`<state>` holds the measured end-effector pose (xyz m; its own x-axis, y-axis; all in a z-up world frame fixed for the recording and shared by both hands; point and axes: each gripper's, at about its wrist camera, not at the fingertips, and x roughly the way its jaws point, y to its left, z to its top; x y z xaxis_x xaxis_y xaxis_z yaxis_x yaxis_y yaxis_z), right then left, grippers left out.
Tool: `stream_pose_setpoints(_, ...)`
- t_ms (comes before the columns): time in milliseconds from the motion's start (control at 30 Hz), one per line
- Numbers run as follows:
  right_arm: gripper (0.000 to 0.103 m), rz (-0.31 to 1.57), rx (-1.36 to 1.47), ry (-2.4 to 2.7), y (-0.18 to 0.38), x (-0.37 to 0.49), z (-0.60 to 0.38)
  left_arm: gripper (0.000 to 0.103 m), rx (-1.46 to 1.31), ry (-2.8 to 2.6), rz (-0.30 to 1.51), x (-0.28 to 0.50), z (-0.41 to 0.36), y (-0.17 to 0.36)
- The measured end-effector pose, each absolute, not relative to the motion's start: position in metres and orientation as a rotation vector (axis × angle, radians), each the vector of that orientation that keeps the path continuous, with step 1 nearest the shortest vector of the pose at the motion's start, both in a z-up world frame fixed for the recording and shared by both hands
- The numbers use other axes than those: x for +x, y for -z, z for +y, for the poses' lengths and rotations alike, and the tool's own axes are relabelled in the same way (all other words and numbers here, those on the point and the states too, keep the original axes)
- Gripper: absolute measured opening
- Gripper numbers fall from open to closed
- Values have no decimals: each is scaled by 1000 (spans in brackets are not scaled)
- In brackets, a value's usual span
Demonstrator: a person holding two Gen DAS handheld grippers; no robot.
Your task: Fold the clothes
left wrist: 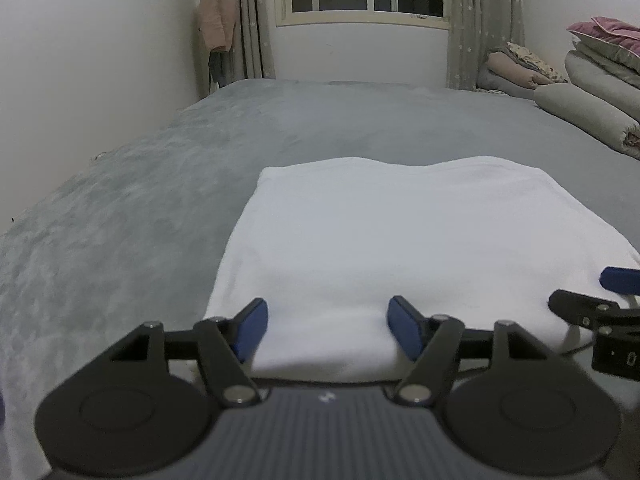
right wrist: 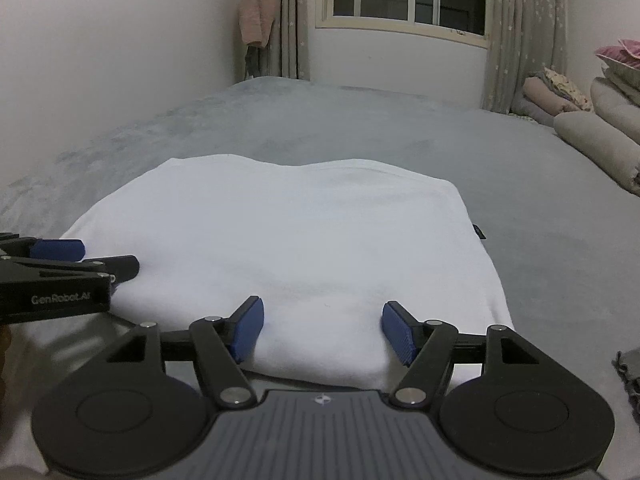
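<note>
A white garment [left wrist: 400,232] [right wrist: 288,232], folded into a thick rectangle, lies flat on the grey bed cover [left wrist: 120,220] [right wrist: 552,220]. My left gripper [left wrist: 326,324] stands open at the garment's near folded edge; the cloth lies between the blue pads [left wrist: 252,328] without being pinched. My right gripper [right wrist: 322,326] is open in the same way further right along that edge, its pads [right wrist: 396,332] apart from the cloth's sides. Each gripper shows in the other's view: the right gripper [left wrist: 616,292] at the right edge, the left gripper [right wrist: 72,256] at the left edge.
Stacked pillows and folded bedding [left wrist: 592,92] [right wrist: 600,128] fill the bed's far right corner. A pink garment [left wrist: 218,16] hangs in the far left corner beside the curtains. A white wall [left wrist: 80,60] runs along the left. Some grey cloth [right wrist: 628,372] shows at the lower right.
</note>
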<state>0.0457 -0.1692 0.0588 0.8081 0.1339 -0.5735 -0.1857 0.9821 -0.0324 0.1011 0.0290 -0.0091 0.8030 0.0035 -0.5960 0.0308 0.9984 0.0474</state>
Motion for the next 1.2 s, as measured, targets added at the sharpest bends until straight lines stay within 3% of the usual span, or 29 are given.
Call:
stream_pose_setpoints(400, 65, 615, -67, -163, -65, 48, -197, 64, 3, 33, 660, 98, 61, -2)
stream_pose_setpoints(500, 77, 639, -18, -130, -63, 52, -218, 75, -24, -5, 694, 103, 85, 3)
stream_pose_setpoints(633, 72, 648, -8, -113, -65, 53, -231, 72, -90, -43, 717, 105, 120, 5)
stream_pose_setpoints(767, 77, 674, 65, -69, -66, 55, -257, 72, -116, -34, 729, 106, 138, 3)
stream_pose_setpoints(1200, 77, 704, 62, 1, -68, 53, -276, 72, -187, -92, 746, 95, 179, -34)
